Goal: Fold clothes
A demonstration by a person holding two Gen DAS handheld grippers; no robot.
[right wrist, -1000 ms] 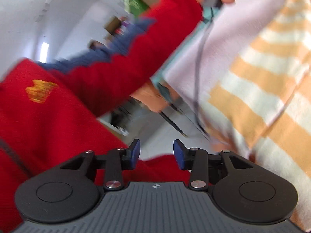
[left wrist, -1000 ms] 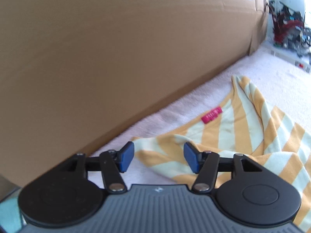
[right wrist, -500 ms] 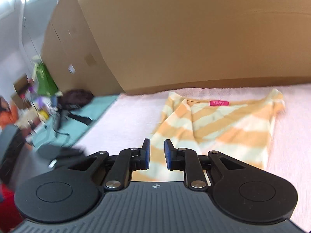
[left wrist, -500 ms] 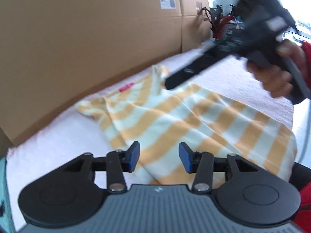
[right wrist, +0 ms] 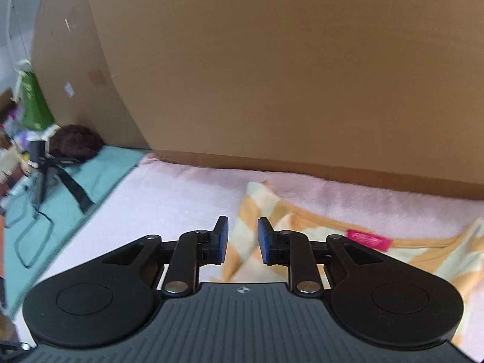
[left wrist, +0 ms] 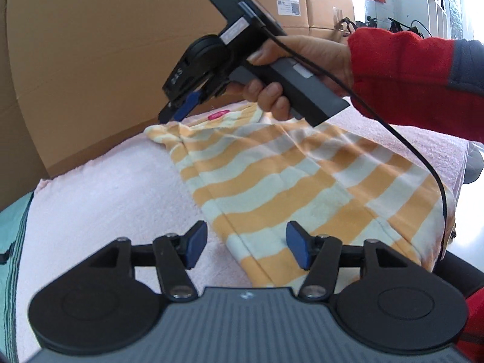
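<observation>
**While the striped shirt lies spread on the pink towel, both grippers hang over its left side**

With its pink neck label [left wrist: 217, 116] turned toward the cardboard wall, the orange-and-white striped shirt [left wrist: 290, 181] lies on the pink towel [left wrist: 99, 199] that covers my work surface. Most of it is flat. The side nearest my left gripper looks doubled over on itself, with a long lengthwise edge running from collar to hem, though I cannot be sure whether that is a made fold or a loose lap of cloth.

My left gripper [left wrist: 246, 249] hangs just above the hem corner, its blue pads set wide with nothing between them. My right gripper [right wrist: 242, 240], held in a hand [left wrist: 302, 69] with a red sleeve [left wrist: 405, 75], floats over the short sleeve by the collar; its pads stand a narrow gap apart and are empty too.

I judge this to be a reach for one long side of the shirt, collar end and hem end together. The scene would suit a lengthwise fold about to be taken or one just laid and let go. A grip here would call for each pair of pads to catch both layers at the edge.

Behind the towel stands a big cardboard box [right wrist: 272, 75]; to the left, a teal mat [right wrist: 75, 187] carries a small tripod [right wrist: 51, 172].
</observation>
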